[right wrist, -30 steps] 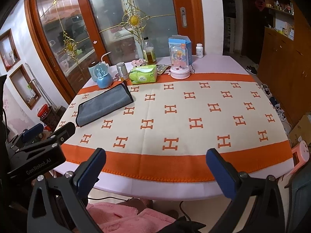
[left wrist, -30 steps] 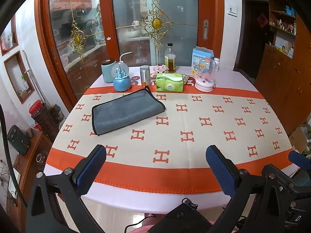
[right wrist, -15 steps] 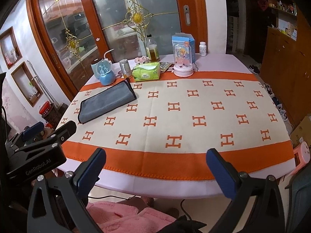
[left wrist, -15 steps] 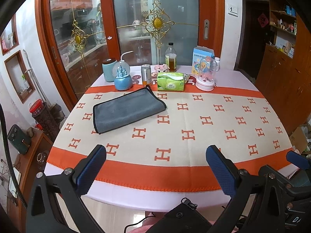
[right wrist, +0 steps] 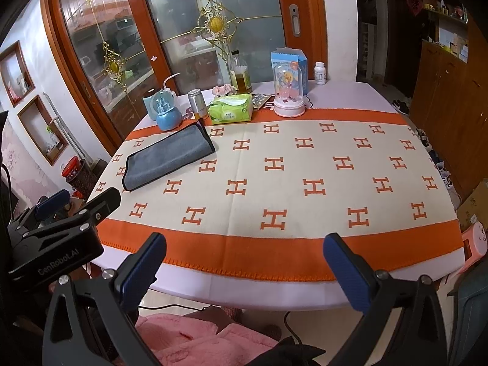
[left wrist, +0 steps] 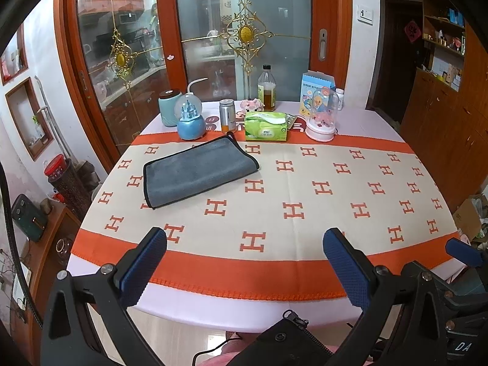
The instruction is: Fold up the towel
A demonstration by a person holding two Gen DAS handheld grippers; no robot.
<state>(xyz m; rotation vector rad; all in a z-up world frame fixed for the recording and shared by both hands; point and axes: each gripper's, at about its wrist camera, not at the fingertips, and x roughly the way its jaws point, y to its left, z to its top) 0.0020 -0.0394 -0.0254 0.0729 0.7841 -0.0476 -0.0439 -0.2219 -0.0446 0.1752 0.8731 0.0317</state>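
Observation:
A grey towel with a dark border [left wrist: 198, 170] lies folded flat on the far left of the table, on the orange and cream H-pattern cloth [left wrist: 292, 189]; it also shows in the right wrist view [right wrist: 169, 157]. My left gripper [left wrist: 244, 262] is open and empty, held back over the table's near edge, well short of the towel. My right gripper [right wrist: 244, 265] is open and empty, also at the near edge. The left gripper's body [right wrist: 58, 241] shows at the left of the right wrist view.
Along the far edge stand a blue snow globe [left wrist: 190, 122], a teal canister [left wrist: 168, 106], a metal can [left wrist: 227, 115], a green tissue pack [left wrist: 266, 126], an oil bottle [left wrist: 266, 90], a pink dome toy [left wrist: 321, 116] and a blue carton [left wrist: 315, 84]. Glass doors stand behind.
Both grippers have drawn back slightly and lifted; the table sits a little farther away in both views. The towel has not moved. Both stay open.

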